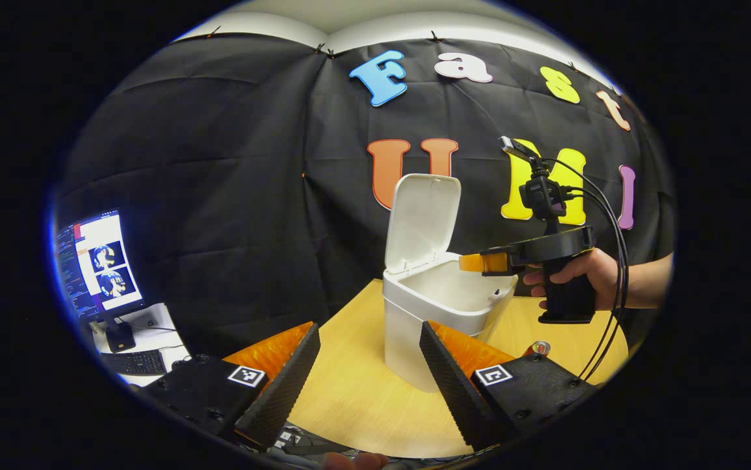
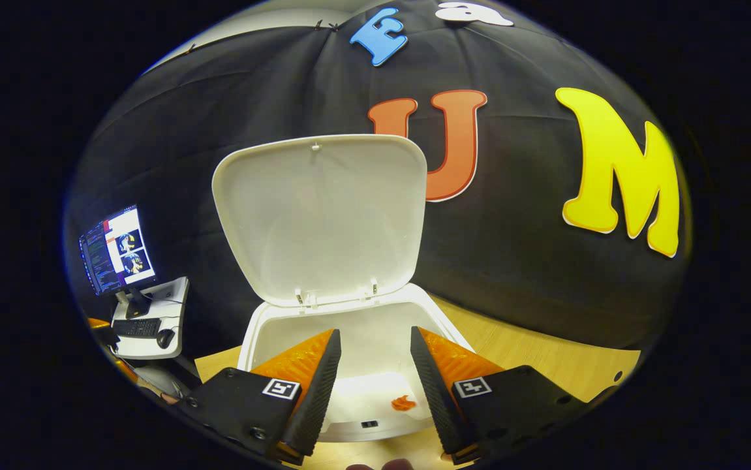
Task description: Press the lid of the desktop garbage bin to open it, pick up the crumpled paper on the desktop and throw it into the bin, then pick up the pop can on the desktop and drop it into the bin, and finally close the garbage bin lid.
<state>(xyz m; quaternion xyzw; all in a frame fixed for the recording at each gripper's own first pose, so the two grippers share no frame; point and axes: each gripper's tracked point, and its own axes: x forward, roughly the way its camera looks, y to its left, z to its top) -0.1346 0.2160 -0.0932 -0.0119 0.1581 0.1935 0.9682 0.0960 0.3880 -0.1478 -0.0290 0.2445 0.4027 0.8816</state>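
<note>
Two grippers work at the white bin (image 1: pixel 437 307), which stands mid-table (image 1: pixel 355 391) with its lid (image 1: pixel 422 222) upright. Left gripper (image 1: pixel 368 365) hangs low before it, fingers spread, empty. Right gripper (image 2: pixel 375 372), levelled by a hand (image 1: pixel 577 277), hovers over the bin's mouth, spread and empty. Pop can (image 1: pixel 539 347) stands near the table's right edge.

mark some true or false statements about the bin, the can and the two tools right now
1. The bin has its lid raised. True.
2. The right tool is shut on the pop can. False: its fingers are apart with nothing between them, over the open bin.
3. The pop can is on the wooden desktop beside the bin. True.
4. The left tool is inside the bin. False: it is in front of the bin, open and holding nothing.
5. The bin is lying on its side. False: it stands upright.
</note>
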